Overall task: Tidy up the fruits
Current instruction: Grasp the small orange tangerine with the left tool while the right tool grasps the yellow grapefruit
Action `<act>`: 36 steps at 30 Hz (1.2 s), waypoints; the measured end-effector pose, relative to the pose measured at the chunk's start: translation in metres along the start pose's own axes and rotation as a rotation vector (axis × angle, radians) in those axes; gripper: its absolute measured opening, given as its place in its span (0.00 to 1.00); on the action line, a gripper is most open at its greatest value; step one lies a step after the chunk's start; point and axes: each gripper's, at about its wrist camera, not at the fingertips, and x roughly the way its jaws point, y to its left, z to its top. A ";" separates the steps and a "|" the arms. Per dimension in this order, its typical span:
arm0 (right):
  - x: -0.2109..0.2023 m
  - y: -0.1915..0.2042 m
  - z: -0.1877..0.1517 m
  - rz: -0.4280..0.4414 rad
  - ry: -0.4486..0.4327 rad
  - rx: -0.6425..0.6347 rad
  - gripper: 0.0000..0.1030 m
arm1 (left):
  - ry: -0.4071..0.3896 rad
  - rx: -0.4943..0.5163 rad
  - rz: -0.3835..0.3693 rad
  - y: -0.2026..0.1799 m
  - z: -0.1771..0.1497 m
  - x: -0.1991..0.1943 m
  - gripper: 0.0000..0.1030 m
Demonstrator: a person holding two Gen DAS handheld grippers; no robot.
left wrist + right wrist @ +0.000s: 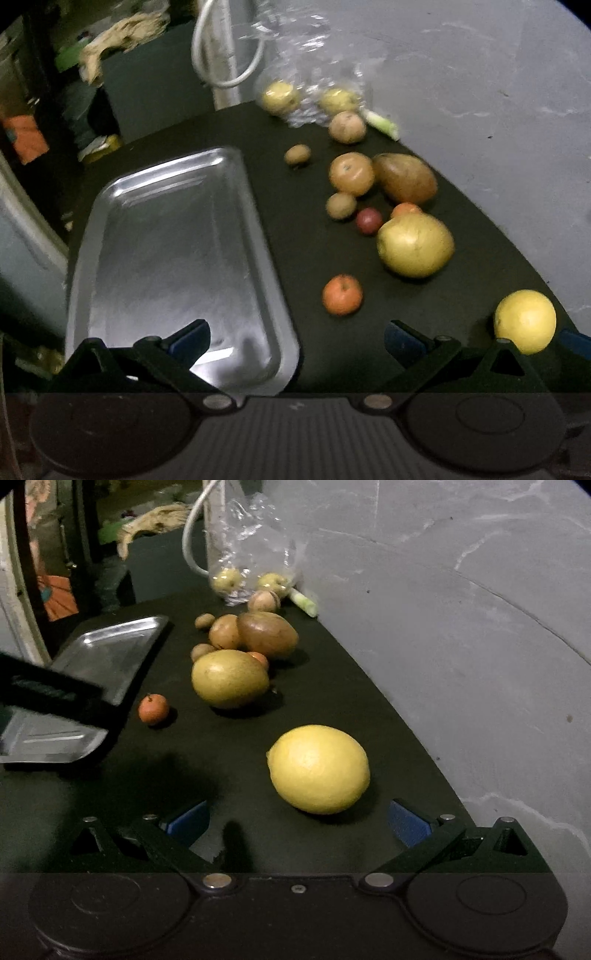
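Note:
A bare steel tray point(177, 229) lies on the left of a black table; its corner point(122, 642) shows in the right wrist view. Loose fruits lie to its right: a yellow lemon point(318, 768) point(525, 320), a big yellow-green fruit point(415, 245) point(229, 678), a small orange tangerine point(342, 294) point(153, 709), a brown mango point(405, 178) point(267, 634) and several smaller ones. My left gripper point(297, 338) is open over the tray's near right edge, holding nothing. My right gripper point(299, 821) is open just short of the lemon. The left gripper's body point(48, 690) crosses the right wrist view.
A clear plastic bag point(255, 554) with two yellow fruits stands at the table's far end by a grey wall point(461, 609). A white cable point(221, 55) hangs behind it. Clutter and cloth lie beyond the table's left edge point(44, 129).

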 end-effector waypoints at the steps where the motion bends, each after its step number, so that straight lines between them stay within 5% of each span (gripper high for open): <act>1: 0.001 -0.002 0.001 0.012 -0.003 -0.006 0.99 | -0.005 0.018 -0.005 -0.004 0.003 0.004 0.99; 12: 0.013 -0.020 0.009 0.088 -0.010 0.028 0.93 | -0.005 0.115 0.010 -0.033 0.014 0.036 0.95; 29: 0.022 -0.024 0.008 0.079 0.004 0.031 0.66 | 0.037 0.098 -0.042 -0.034 0.015 0.050 0.62; 36: 0.025 -0.022 0.010 0.059 0.002 0.018 0.62 | 0.030 0.087 -0.068 -0.032 0.018 0.051 0.47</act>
